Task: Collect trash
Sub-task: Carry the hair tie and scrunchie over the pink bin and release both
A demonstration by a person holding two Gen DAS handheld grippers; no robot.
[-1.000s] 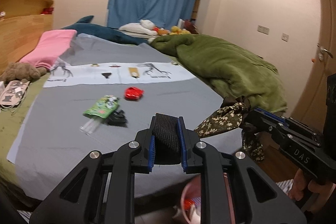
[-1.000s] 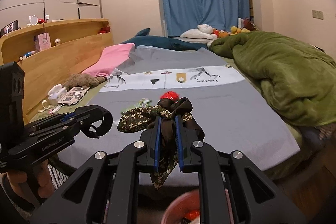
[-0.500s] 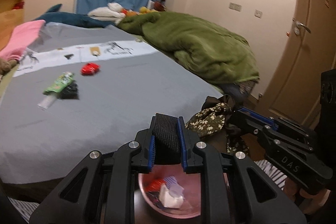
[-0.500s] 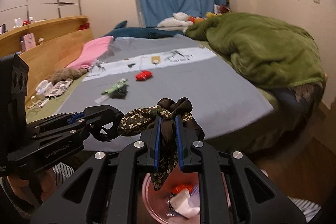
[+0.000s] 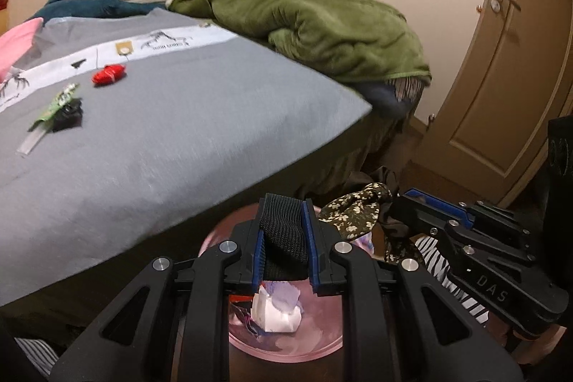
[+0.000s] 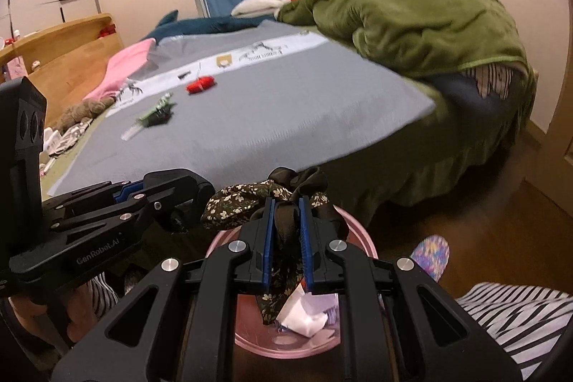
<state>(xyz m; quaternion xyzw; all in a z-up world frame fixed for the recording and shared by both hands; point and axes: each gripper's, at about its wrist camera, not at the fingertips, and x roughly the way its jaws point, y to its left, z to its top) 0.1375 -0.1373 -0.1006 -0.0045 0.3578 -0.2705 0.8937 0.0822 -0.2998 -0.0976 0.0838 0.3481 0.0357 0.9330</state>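
Trash sits in the pink bin (image 5: 286, 346) right below both your grippers (white crumpled paper (image 5: 275, 314) shows inside); your left gripper (image 5: 284, 238) is clamped on a black mesh strap (image 5: 283, 231), held over the bin's rim; your right gripper (image 6: 286, 231) is pinched tight on a dark floral scrunchie (image 6: 243, 199), which hangs over the bin at 6 o'clock in its view; on the grey bed (image 5: 179, 131) at 10 o'clock from your left gripper lie a red wrapper (image 5: 109, 74), a green packet (image 5: 57, 102) and a black scrap (image 5: 70, 119) touching it; a green blanket (image 5: 322, 27) is heaped at 1 o'clock.
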